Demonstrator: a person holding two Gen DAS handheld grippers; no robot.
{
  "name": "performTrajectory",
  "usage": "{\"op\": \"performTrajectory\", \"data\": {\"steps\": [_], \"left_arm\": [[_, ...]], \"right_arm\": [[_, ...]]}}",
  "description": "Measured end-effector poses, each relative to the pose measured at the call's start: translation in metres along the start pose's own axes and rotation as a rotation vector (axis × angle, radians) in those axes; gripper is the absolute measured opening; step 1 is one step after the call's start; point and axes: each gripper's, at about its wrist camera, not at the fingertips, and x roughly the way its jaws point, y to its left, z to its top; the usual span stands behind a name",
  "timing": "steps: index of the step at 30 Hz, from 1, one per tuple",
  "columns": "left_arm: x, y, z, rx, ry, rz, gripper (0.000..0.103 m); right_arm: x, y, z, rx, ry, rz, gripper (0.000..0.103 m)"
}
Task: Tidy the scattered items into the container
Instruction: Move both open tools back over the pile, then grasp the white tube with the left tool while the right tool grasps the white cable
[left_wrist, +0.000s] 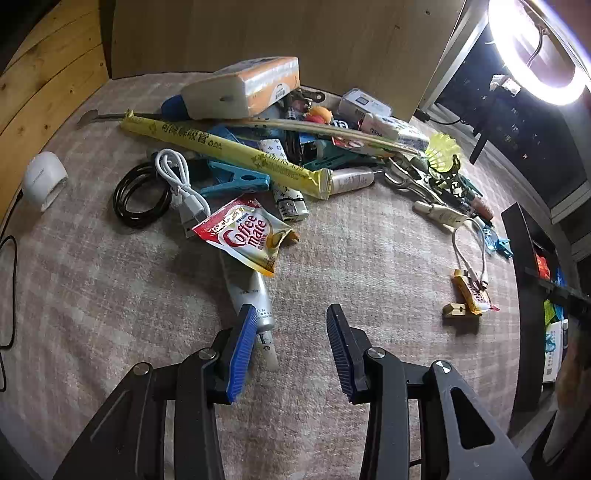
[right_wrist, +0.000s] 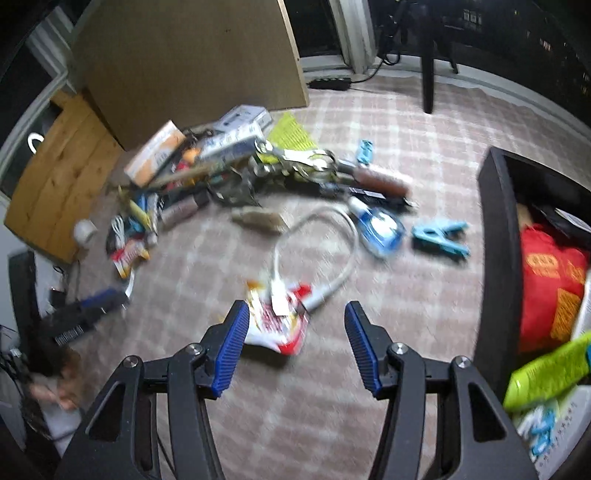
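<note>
Plaid pinkish cloth (left_wrist: 110, 295) on the tabletop carries most clutter: far left the heaped pile (left_wrist: 280, 140); near it left gripper (left_wrist: 291, 314), jaws apart and empty, beside a silver tube (left_wrist: 255, 299). Right gripper (right_wrist: 295, 310), wide, empty, over a red-white sachet (right_wrist: 277, 325). Far right, black container (right_wrist: 498, 258), partly filled. Much remains.

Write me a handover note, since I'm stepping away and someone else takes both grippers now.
Left gripper: open, empty, above the silver tube under the Coffee mate sachet.
Right gripper: open, empty, over a red-white sachet and white cable.
Done: the black container on the right already holds some packets.
Left: the main pile on the checked cloth, plus loose clips.
</note>
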Motion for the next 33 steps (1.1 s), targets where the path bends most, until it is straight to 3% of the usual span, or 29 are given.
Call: {"op": "performTrajectory", "data": {"steps": [8, 11, 18, 23, 26, 29, 33], "left_arm": [[0.003, 0.003, 0.003, -0.002, -0.002, 0.013, 0.037], [0.002, 0.007, 0.005, -0.017, 0.001, 0.006, 0.037], [0.008, 0.007, 0.006, -0.015, 0.009, 0.036, 0.037], [0.020, 0.006, 0.003, -0.009, 0.043, 0.044, 0.037], [0.021, 0.005, 0.004, 0.003, 0.037, 0.062, 0.032], [0.021, 0.008, 0.004, 0.003, 0.031, 0.069, 0.024], [0.019, 0.015, 0.001, -0.024, 0.016, 0.052, 0.018]], "right_arm": [[0.037, 0.012, 0.045, -0.031, 0.029, -0.026, 0.047], [0.047, 0.005, 0.055, -0.044, 0.066, -0.105, 0.043], [0.055, -0.029, 0.049, 0.035, 0.129, -0.121, 0.035], [0.063, -0.029, 0.053, 0.043, 0.115, -0.130, 0.032], [0.067, -0.023, 0.057, 0.023, 0.105, -0.131, 0.025], [0.069, -0.016, 0.056, -0.023, 0.101, -0.144, 0.010], [0.064, -0.020, 0.049, -0.007, 0.114, -0.090, 0.004]]}}
